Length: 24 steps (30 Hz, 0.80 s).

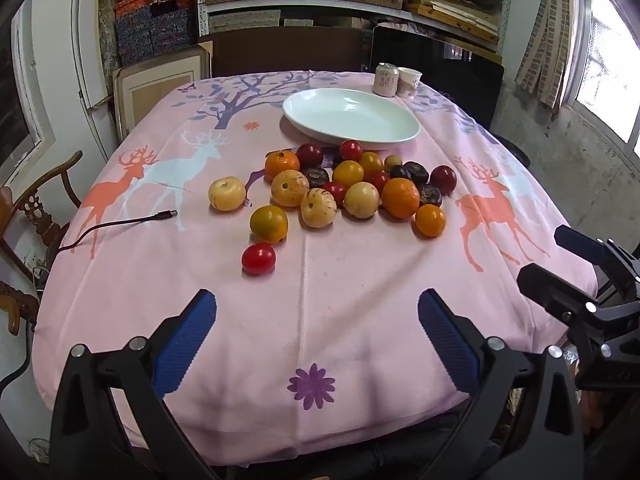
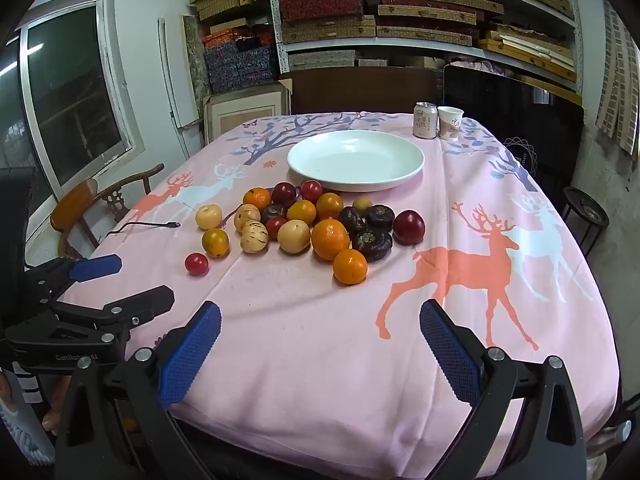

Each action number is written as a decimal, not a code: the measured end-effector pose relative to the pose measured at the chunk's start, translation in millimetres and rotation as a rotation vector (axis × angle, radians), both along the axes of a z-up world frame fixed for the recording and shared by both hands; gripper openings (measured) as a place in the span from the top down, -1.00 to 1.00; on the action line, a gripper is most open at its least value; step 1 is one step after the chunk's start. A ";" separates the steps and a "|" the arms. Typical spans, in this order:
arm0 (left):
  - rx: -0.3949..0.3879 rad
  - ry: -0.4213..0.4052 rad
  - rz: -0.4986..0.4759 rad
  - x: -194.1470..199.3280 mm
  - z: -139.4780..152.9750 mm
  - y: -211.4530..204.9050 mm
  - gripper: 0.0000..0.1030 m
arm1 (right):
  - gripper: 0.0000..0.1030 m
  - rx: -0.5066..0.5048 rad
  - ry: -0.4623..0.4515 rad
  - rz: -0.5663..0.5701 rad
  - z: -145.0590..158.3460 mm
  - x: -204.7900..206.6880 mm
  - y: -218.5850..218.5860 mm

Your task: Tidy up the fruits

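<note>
Left gripper (image 1: pixel 316 316) and right gripper (image 2: pixel 320 328) both hung over the near edge of the pink deer-print tablecloth (image 2: pixel 460 360), jaws spread wide, nothing between the blue pads. Fruit pile (image 1: pixel 344 188) lay mid-table, touching in a loose cluster; one red tomato (image 1: pixel 259 258) sat apart toward the near edge. White plate (image 1: pixel 352 120), empty, stood just behind the pile. Can (image 2: pixel 425 120) and paper cup (image 2: pixel 450 123) stood side by side at the far edge.
</note>
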<state>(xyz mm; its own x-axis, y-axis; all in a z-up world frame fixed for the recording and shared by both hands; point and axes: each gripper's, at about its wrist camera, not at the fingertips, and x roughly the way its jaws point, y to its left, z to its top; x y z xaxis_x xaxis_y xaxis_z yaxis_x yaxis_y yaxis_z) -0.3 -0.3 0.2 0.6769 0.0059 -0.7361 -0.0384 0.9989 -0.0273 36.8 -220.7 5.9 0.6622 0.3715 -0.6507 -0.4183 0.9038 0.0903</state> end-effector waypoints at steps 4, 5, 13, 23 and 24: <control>0.004 -0.006 0.003 -2.0 0.6 -1.7 -0.92 | -0.93 0.000 0.006 -0.003 -1.2 -1.0 1.0; 0.000 -0.001 0.001 -0.6 0.1 -0.4 -0.92 | -0.93 0.002 0.009 -0.005 2.5 -0.7 0.8; 0.008 0.007 0.001 -8.9 -3.4 -6.1 -0.92 | -0.93 0.004 0.015 -0.006 -0.9 2.7 -1.4; -0.017 0.039 0.007 2.8 -8.9 0.8 -0.92 | -0.93 0.013 0.022 -0.021 -2.2 1.2 -6.4; -0.017 0.042 0.008 3.6 -9.3 1.0 -0.92 | -0.93 0.013 0.022 -0.022 -1.0 0.8 -6.0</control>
